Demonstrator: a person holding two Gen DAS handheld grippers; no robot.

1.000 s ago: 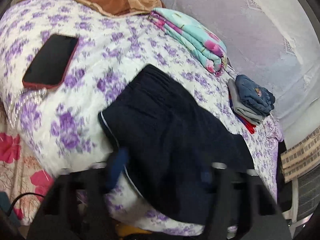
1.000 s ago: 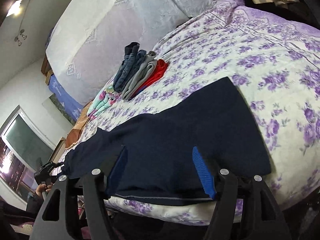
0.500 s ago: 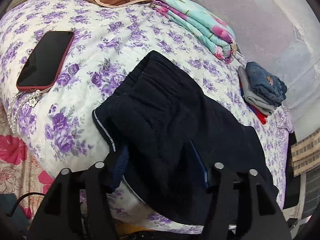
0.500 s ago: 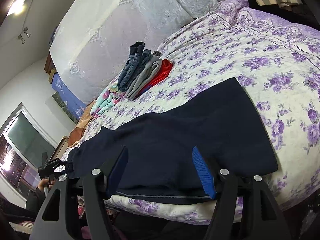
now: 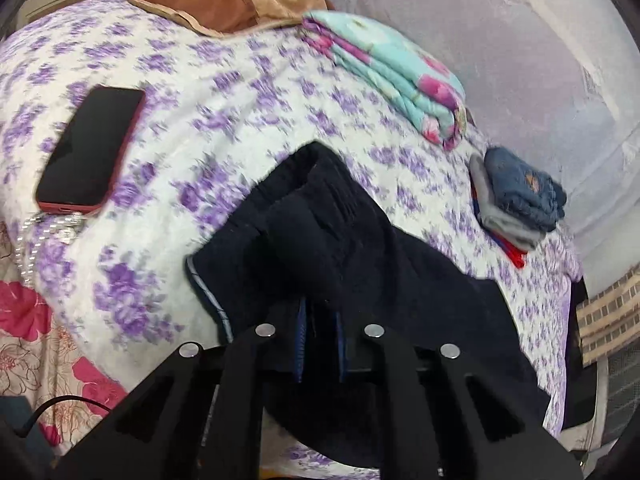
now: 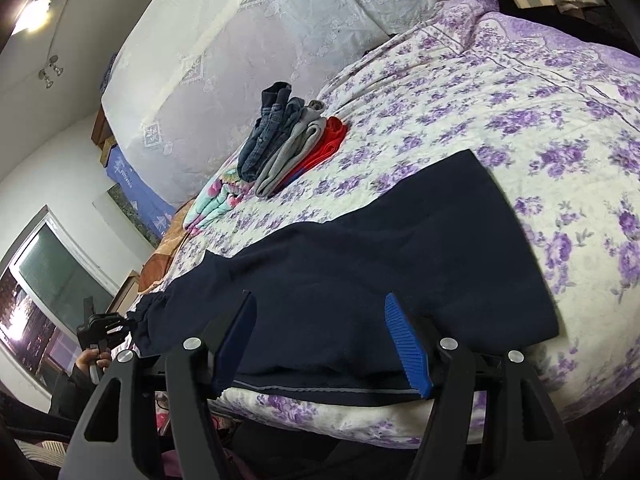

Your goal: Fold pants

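Navy pants (image 6: 360, 280) lay flat along bed (image 6: 560, 128) near edge; left gripper (image 5: 319, 344) clenched on waistband, bunched up; right gripper (image 6: 324, 344) released over hem; should lift waistband evenly toward hem

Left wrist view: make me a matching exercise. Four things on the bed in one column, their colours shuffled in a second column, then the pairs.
Things:
1. phone
2. pants
3. pillow
4. folded blanket

Colours:
A. brown
B. turquoise with pink flowers
C. dark navy
D. black screen, red case

Pairs: 1-D, 2-C, 3-A, 4-B
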